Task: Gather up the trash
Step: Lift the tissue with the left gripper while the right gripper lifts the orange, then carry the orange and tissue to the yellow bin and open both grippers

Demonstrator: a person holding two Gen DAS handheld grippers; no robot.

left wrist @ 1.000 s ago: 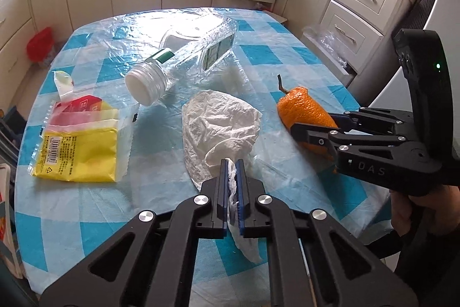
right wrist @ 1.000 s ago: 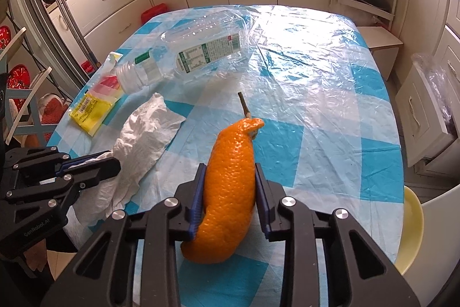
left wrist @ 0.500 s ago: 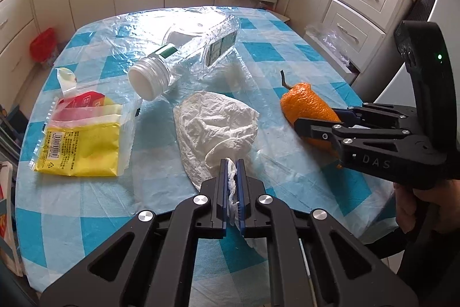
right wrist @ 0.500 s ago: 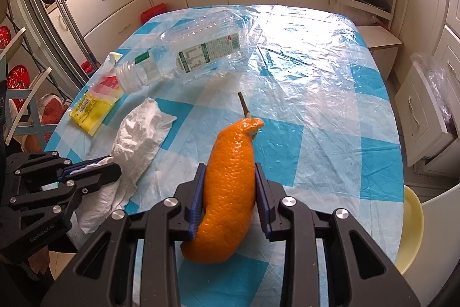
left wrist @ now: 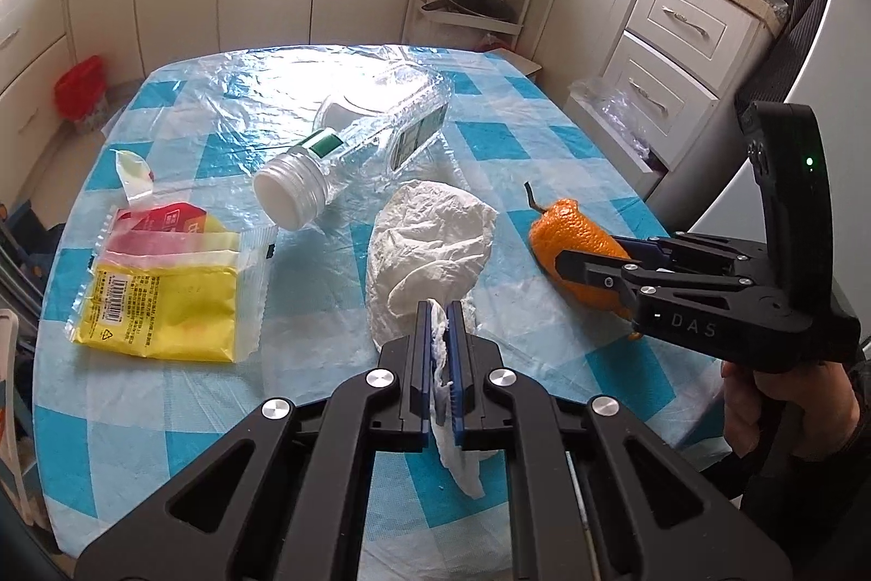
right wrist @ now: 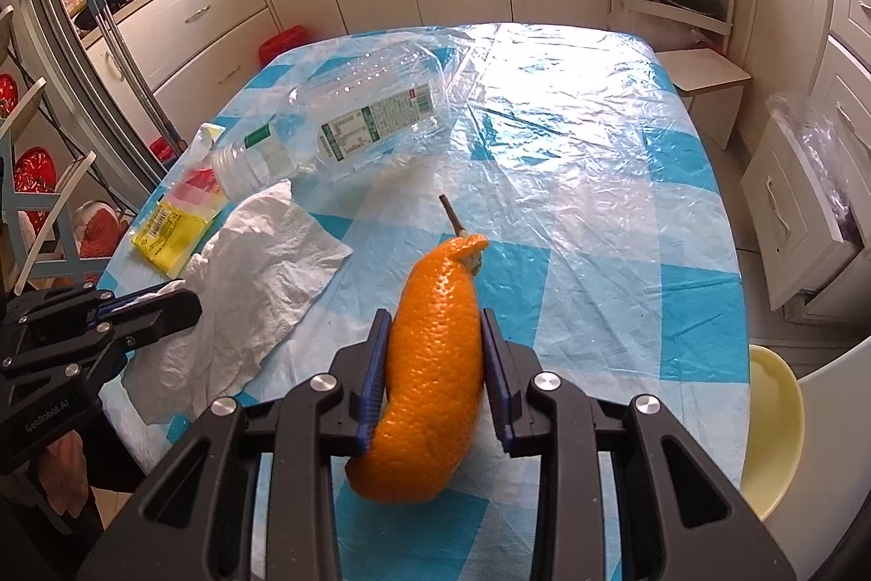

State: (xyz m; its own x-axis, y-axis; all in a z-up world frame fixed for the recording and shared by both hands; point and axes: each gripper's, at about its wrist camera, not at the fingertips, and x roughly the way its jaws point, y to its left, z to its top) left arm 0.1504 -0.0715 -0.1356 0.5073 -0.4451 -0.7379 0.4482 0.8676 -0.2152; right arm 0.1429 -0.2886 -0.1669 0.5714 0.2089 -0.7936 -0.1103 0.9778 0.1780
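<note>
While jaws pinch tissue [left wrist: 430, 249], others clamp orange peel [right wrist: 433, 363].

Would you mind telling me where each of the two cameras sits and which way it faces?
Left wrist: on the left gripper, facing across the table; its fingers pinch the tissue; the right gripper and hand show.
Right wrist: on the right gripper, facing across the table; it clamps the orange peel; the left gripper shows.
Shared: tissue, peel, plastic bottle, yellow wrapper.

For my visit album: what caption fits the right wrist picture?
Right gripper clamps an orange peel above the checked table, beside a crumpled tissue.
</note>
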